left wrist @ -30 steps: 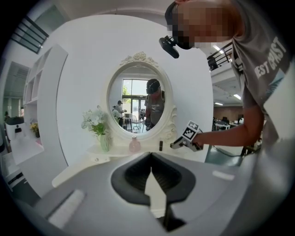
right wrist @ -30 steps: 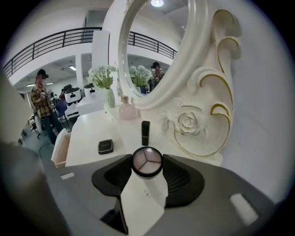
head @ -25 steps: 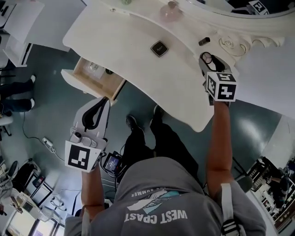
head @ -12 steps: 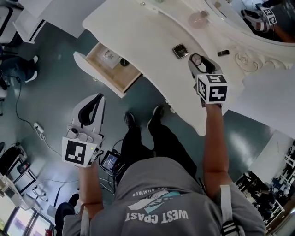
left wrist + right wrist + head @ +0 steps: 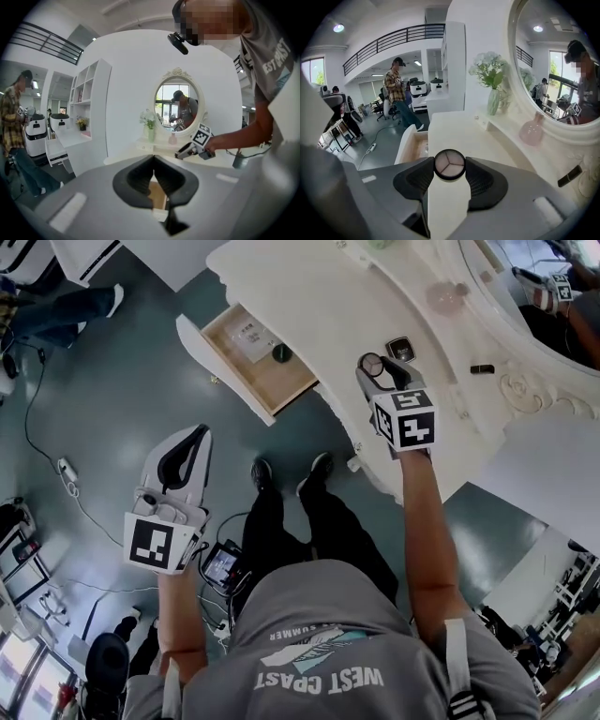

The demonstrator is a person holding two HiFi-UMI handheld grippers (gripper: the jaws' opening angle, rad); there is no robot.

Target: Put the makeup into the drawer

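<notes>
Right gripper (image 5: 378, 371) gripped a round, black-rimmed compact of three pinkish powders (image 5: 449, 164) above the white dressing table (image 5: 309, 296), near its front edge. Left gripper (image 5: 153, 158), jaws together and empty, hung over the floor. Beyond stood the open wood-lined drawer (image 5: 272, 381), a square black compact (image 5: 400, 348) and a pink glass bottle (image 5: 448, 298).
</notes>
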